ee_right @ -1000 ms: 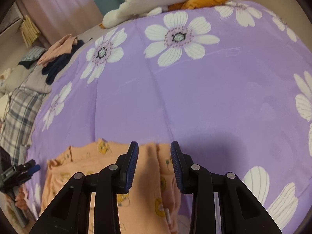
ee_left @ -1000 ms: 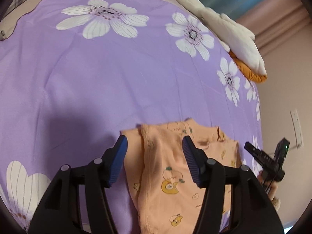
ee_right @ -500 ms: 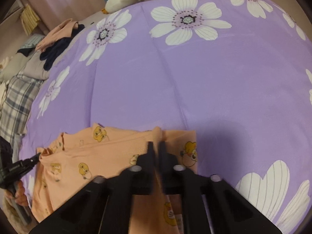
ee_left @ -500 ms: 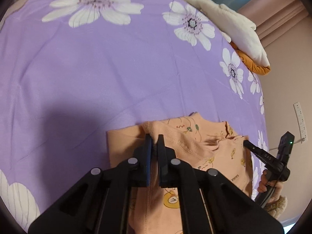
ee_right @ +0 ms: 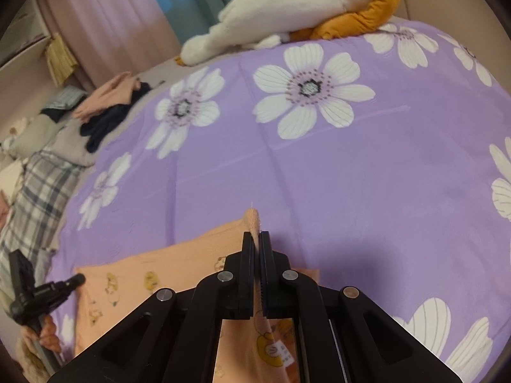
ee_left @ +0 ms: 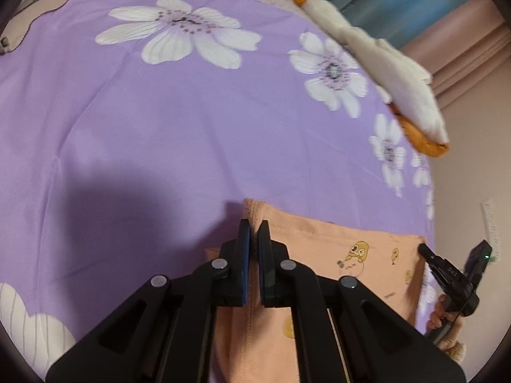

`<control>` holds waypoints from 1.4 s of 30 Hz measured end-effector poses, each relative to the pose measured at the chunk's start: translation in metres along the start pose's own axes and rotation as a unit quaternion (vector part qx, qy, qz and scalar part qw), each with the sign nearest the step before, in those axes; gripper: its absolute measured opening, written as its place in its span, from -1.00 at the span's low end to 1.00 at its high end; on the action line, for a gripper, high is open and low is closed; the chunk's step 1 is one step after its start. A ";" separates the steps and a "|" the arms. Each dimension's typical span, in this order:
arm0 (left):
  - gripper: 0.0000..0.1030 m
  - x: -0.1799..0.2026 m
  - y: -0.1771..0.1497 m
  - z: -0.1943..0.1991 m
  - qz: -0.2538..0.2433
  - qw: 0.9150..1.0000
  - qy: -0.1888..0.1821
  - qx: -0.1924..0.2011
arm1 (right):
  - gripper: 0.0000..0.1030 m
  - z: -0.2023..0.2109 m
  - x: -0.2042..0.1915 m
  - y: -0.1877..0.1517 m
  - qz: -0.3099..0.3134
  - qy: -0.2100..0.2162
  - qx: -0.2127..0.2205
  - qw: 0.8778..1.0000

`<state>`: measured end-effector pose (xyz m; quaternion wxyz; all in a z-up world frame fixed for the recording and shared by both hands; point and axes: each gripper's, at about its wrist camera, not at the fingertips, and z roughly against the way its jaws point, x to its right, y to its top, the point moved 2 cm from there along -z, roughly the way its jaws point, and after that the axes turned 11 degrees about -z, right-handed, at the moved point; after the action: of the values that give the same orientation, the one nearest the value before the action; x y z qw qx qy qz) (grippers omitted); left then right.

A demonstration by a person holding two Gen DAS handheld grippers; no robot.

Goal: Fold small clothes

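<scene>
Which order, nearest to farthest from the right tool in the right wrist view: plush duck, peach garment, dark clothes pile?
1. peach garment: pinched in the right tool, spread to lower left.
2. dark clothes pile: upper left, off the edge of the purple bedspread.
3. plush duck: top, at the bed's far end.

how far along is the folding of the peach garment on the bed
Early. Done: both tools are clamped on the garment, the left tool and right tool each pinching a corner of its far edge. In hand: that edge is raised off the bedspread and stretched between them. Left: no finished fold shows; the edge must be carried over, laid down and released. More clothes lie at the bed's far side.
</scene>
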<state>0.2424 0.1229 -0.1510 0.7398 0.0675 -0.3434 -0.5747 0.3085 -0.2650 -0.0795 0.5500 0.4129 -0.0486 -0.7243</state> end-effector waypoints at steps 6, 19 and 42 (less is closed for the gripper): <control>-0.88 -0.004 -0.002 -0.020 -0.009 0.999 0.022 -0.032 | -0.92 -0.041 0.012 -0.005 -0.006 -0.040 -0.042 0.998; 0.01 0.007 -0.005 0.014 -0.014 1.000 0.024 -0.012 | -0.51 -0.036 0.011 -0.017 0.029 -0.096 -0.035 0.994; 0.62 0.027 -0.128 0.056 -0.002 0.999 -0.007 -0.054 | 0.38 0.068 0.056 -0.113 -0.116 0.008 -0.045 0.992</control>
<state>0.1095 0.0732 -0.1601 0.7388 0.0243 -0.3163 -0.5945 0.1756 -0.2940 -0.1247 0.4804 0.3959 0.0369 -0.7818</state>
